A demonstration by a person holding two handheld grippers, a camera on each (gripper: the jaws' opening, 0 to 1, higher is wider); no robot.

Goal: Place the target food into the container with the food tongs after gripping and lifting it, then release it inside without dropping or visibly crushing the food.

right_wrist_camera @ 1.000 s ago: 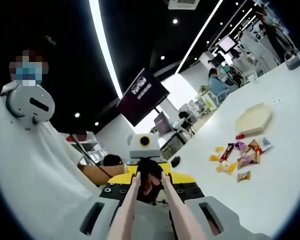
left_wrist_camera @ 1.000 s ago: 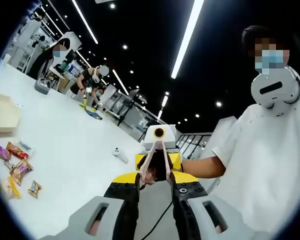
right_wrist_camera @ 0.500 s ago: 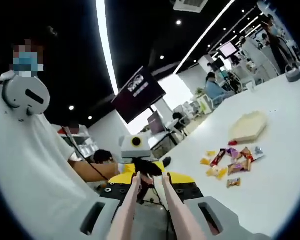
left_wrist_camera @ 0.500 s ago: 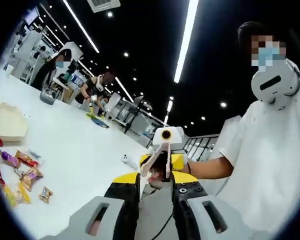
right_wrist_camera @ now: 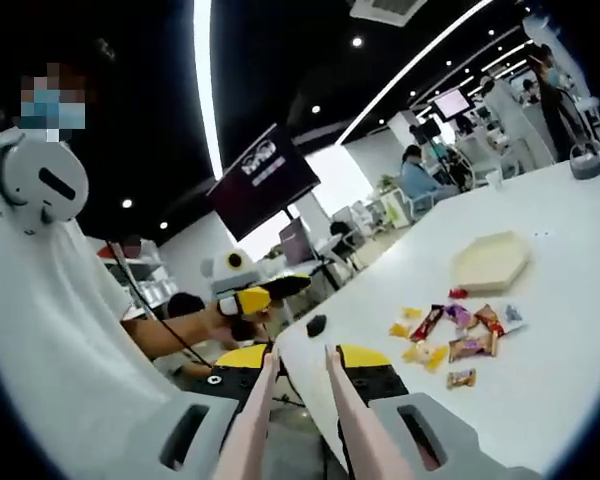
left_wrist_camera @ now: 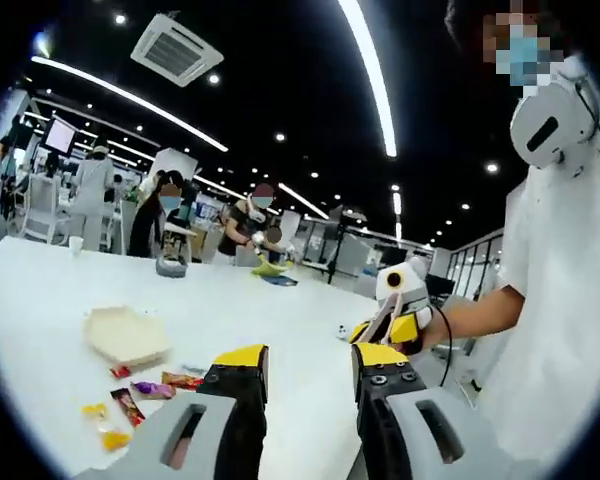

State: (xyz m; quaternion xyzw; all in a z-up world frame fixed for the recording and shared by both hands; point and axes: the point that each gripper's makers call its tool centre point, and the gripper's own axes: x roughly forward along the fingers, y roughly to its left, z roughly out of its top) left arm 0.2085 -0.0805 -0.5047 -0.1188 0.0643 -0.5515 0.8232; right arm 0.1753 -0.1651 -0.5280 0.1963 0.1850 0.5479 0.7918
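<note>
Target food: small wrapped snacks, not yet picked out.
Left gripper view: the snacks (left_wrist_camera: 140,392) lie loose on the white table (left_wrist_camera: 280,320), just beside the hexagonal container (left_wrist_camera: 127,336). Left gripper (left_wrist_camera: 305,365) has its jaws apart, empty, above the table edge.
Right gripper view: snacks (right_wrist_camera: 450,330) near the container (right_wrist_camera: 490,262). Right gripper (right_wrist_camera: 300,360) carries pale tongs (right_wrist_camera: 280,420), tips slightly apart, holding nothing.
Handling: likely light, crinkly, slippery wrappers; pinch gently across the middle.
</note>
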